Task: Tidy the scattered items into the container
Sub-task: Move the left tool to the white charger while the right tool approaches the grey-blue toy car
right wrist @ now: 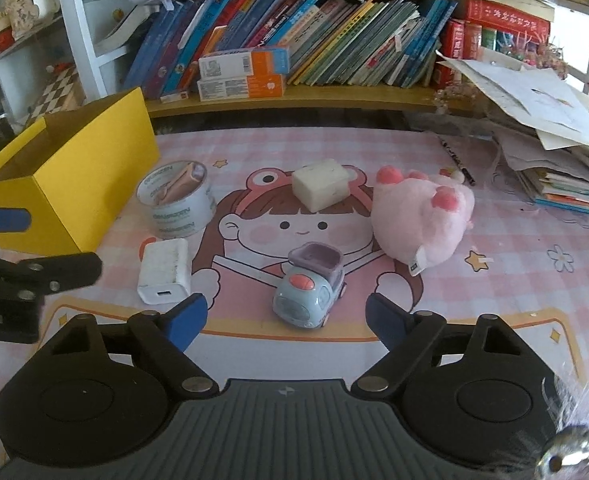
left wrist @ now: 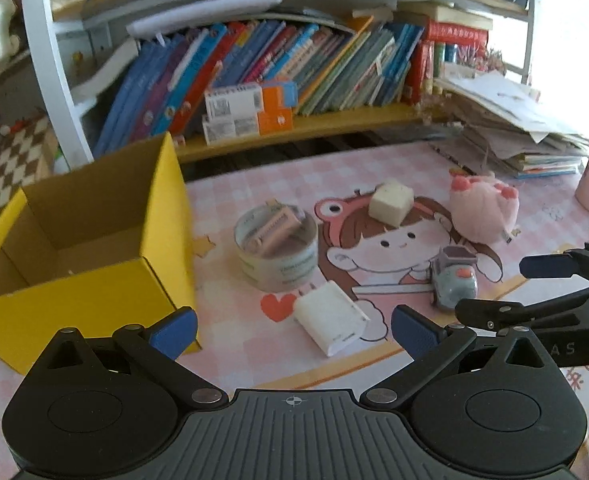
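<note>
A: Toy car (right wrist: 308, 294), blue-grey with a lilac bed, upright at 12 o'clock of the right tongs (right wrist: 286, 322), both tongs agape, empty

B: Yellow box (left wrist: 94, 236) at 10 o'clock of the left tongs (left wrist: 292, 330), nothing visible inside; tape roll (left wrist: 277, 254) holds a pink item

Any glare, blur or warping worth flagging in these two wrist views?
Left wrist: blown-out window light top right, shelf bowed by the fisheye, books slightly soft. Right wrist: sharper on the toy car and mat, glare upper right, smeared blur at the lower right corner.
</note>
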### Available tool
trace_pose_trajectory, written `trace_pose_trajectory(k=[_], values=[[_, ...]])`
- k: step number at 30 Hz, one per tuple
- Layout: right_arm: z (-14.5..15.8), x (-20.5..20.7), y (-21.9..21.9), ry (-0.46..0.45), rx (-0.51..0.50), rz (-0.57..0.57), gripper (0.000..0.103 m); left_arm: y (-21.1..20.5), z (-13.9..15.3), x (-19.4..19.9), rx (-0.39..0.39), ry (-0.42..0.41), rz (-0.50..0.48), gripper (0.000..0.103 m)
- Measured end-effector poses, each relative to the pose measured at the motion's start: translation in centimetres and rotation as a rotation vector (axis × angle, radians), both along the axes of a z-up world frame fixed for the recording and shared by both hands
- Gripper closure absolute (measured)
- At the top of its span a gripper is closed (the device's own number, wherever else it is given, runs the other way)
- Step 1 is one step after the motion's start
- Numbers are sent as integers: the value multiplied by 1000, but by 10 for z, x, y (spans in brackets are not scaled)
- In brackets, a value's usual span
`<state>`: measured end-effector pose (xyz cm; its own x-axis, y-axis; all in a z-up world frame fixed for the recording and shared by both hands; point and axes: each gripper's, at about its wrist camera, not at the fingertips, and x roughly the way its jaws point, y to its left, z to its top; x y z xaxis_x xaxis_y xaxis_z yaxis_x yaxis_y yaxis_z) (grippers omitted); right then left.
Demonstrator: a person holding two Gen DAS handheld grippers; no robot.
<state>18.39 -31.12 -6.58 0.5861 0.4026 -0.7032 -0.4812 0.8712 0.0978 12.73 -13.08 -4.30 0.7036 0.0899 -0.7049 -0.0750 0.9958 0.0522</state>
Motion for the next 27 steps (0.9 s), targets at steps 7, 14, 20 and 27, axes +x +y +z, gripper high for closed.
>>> trace_pose_trajectory(k=[7, 14, 20, 27], values=[[-11, 14, 7, 11, -24, 22, 21, -3, -15, 22, -81, 45, -34, 13], [-24, 32, 10, 29, -51, 7, 25, -4, -31, 46, -98, 96, -16, 21], [-33, 41, 15, 45, -63, 26, 33, 0, -44, 61, -136, 135, -1, 22], [-36, 47, 4, 65, -56, 5, 54, -6, -56, 72, -103, 181, -13, 38]])
